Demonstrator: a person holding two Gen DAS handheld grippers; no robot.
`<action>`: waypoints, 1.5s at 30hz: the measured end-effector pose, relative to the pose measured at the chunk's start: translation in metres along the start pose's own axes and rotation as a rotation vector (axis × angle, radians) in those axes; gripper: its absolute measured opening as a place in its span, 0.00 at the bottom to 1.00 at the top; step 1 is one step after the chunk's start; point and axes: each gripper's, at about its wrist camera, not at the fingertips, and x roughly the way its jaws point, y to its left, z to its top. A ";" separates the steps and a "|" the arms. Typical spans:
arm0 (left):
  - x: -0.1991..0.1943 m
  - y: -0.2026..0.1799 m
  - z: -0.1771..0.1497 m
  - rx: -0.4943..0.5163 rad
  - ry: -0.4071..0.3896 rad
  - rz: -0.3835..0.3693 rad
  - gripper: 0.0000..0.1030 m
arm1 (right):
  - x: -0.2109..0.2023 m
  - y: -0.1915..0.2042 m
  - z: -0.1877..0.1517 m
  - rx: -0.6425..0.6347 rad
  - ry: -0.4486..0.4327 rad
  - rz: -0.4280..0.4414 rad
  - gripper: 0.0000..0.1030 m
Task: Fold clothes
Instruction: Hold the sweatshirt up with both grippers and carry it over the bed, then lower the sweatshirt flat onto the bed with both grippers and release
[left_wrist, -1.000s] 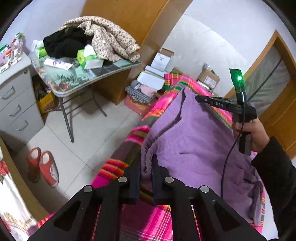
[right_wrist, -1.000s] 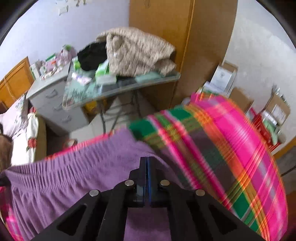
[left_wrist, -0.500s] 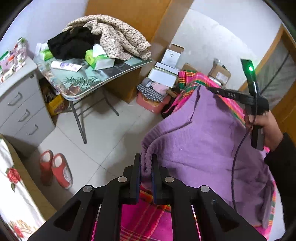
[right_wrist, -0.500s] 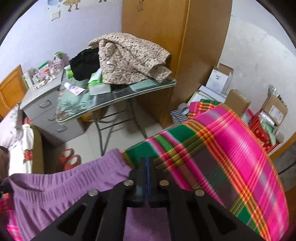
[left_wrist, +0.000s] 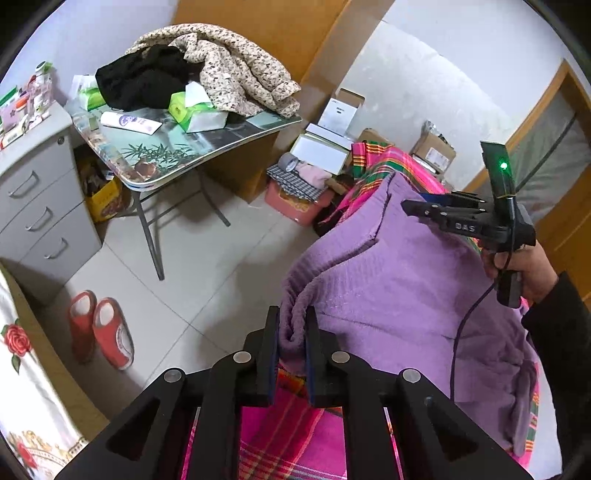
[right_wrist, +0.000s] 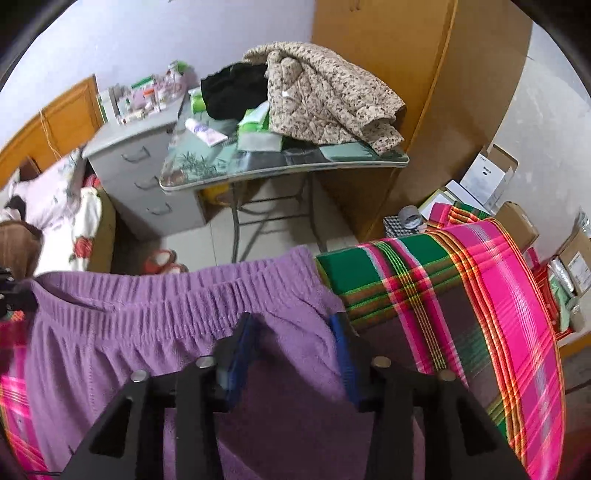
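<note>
I hold one purple garment (left_wrist: 388, 288) over one pink-and-green plaid blanket (right_wrist: 461, 295). My left gripper (left_wrist: 291, 336), at six o'clock in its own view, is clamped on a bunched fold of the garment's edge. My right gripper (right_wrist: 295, 343) has its two blue-padded fingers (right_wrist: 240, 347) spread apart, resting on the fabric just below the ribbed waistband, gripping nothing. At eleven o'clock stands one folding table (left_wrist: 177, 155) carrying one floral quilted jacket (left_wrist: 236, 70) and one black garment (left_wrist: 144, 77). Two red slippers (left_wrist: 99, 328) sit on the floor at nine o'clock.
</note>
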 end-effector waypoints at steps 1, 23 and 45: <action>-0.001 0.000 0.000 -0.001 -0.002 -0.002 0.11 | 0.000 0.002 0.001 -0.010 -0.005 -0.014 0.05; 0.008 0.013 0.008 -0.088 0.010 -0.045 0.18 | 0.004 -0.032 0.023 0.155 -0.032 -0.175 0.22; -0.047 -0.069 -0.054 0.108 -0.069 -0.095 0.19 | -0.199 0.035 -0.172 0.438 -0.186 -0.077 0.27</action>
